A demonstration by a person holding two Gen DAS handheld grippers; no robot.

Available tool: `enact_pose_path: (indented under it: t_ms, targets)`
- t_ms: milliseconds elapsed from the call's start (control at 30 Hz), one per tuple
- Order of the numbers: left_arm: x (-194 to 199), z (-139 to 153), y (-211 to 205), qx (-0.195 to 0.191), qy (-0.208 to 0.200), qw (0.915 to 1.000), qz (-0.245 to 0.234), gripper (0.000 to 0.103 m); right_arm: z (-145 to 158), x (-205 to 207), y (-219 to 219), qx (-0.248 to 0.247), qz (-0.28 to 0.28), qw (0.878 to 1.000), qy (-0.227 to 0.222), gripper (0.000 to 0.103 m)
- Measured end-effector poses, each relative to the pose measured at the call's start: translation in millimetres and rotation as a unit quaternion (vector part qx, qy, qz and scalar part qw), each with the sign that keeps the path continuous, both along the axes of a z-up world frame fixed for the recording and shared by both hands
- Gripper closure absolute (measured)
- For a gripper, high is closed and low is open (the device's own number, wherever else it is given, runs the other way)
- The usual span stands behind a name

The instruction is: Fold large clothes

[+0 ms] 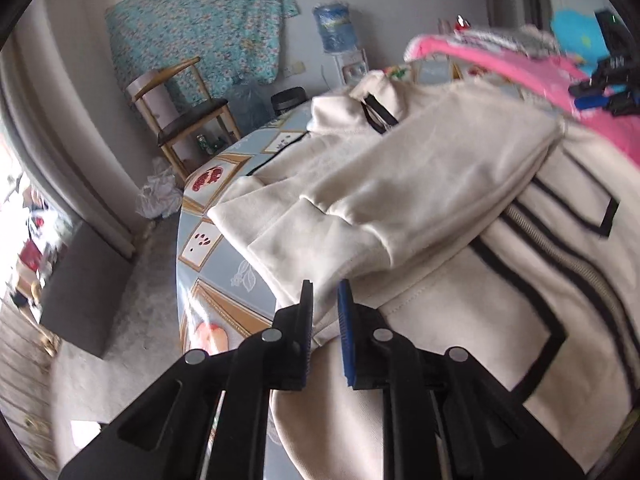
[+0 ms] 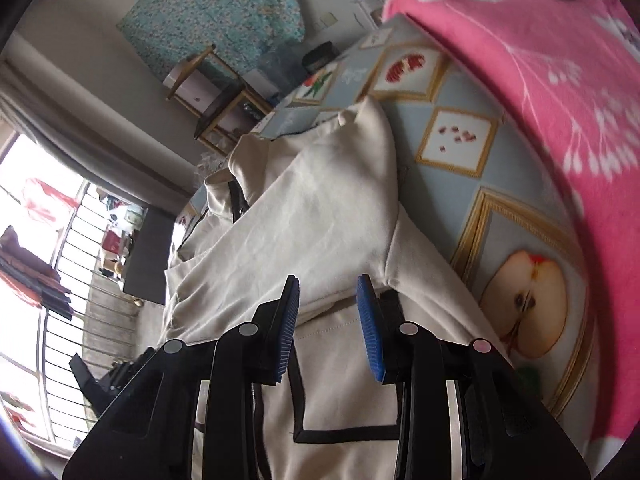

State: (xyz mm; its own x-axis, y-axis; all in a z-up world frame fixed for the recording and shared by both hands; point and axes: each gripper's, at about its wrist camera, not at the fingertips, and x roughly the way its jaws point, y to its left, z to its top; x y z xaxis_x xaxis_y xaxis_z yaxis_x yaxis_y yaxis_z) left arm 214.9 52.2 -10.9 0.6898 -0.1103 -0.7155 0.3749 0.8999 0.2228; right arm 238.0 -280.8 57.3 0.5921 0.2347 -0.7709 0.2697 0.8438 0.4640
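A cream zip jacket (image 1: pixel 420 184) with black trim lies on the table, both sleeves folded across its front. It also shows in the right wrist view (image 2: pixel 312 216). My left gripper (image 1: pixel 325 292) is open a little, hovering just above the jacket's left side near the sleeve cuff, holding nothing. My right gripper (image 2: pixel 329 288) is open above the jacket near the right sleeve's seam, holding nothing. The other gripper (image 1: pixel 608 88) shows far right in the left wrist view.
The table has a fruit-print cloth (image 2: pixel 460 148). A pink flowered blanket (image 2: pixel 560 100) is piled at its far side, also in the left wrist view (image 1: pixel 532 68). A wooden chair (image 1: pixel 180 112), a water dispenser (image 1: pixel 336 32) and a dark box (image 1: pixel 80 276) stand on the floor beyond.
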Motion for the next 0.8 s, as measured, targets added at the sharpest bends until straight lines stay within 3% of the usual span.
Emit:
enact_pose_path:
  t_ms: [167, 467, 600, 633, 700, 800]
  targets:
    - [1.4, 18.2, 17.1, -0.083, -0.002, 0.9959, 0.035, 0.089, -6.9, 39.1, 21.9, -0.078, 0.04, 0.996, 0.0, 0.072]
    - [49.3, 0.3, -16.9, -0.135, 0.042, 0.9894, 0.035, 0.089, -69.6, 60.5, 42.4, -0.143, 0.106, 0.982, 0.067, 0.074]
    - [67.4, -23.3, -28.2, -0.105, 0.069, 0.9912, 0.041, 0.089, -50.7, 56.9, 34.1, -0.127, 0.122, 0.983, 0.052, 0.073]
    - [71.6, -31.7, -27.9, -0.092, 0.08, 0.9913, 0.051, 0.089, -42.6, 58.8, 27.5, -0.12, 0.116, 0.985, 0.044, 0.068]
    - [74.2, -39.8, -20.5, -0.112, 0.089, 0.988, 0.058, 0.089, -28.2, 63.2, 10.0, -0.123, 0.095, 0.987, 0.028, 0.059]
    - [75.5, -40.0, -15.1, -0.129, 0.099, 0.9847, 0.063, 0.089, -17.0, 80.4, -22.1, -0.119, 0.063, 0.991, 0.023, 0.058]
